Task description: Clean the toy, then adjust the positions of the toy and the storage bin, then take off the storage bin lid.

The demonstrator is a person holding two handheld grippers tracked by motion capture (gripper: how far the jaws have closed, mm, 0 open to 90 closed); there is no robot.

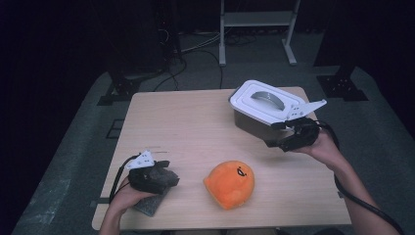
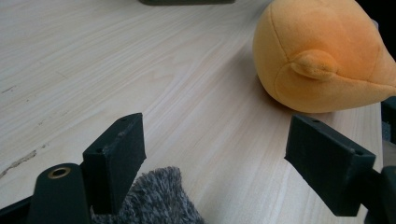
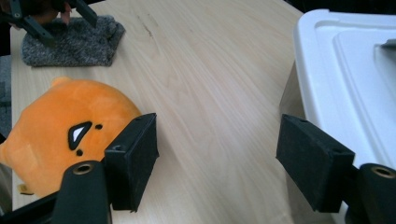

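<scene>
left gripper (image 1: 164,171) sits low left in the high view, jaws spread, nothing pinched, over a fuzzy grey knitted cloth (image 1: 152,203) at the table's near edge. right gripper (image 1: 284,139) hangs mid-right, jaws wide apart, empty, beside the white-lidded metal box (image 1: 262,105). round orange plush toy (image 1: 230,183) lies lower centre.

No writing, label, brand or number can be read anywhere in these views. The nearest thing to a sign is the stitched face on the orange plush toy (image 3: 60,135) at the lower left of the right gripper view (a white wedge outlined in black, with small dark dots), which spells nothing.
</scene>
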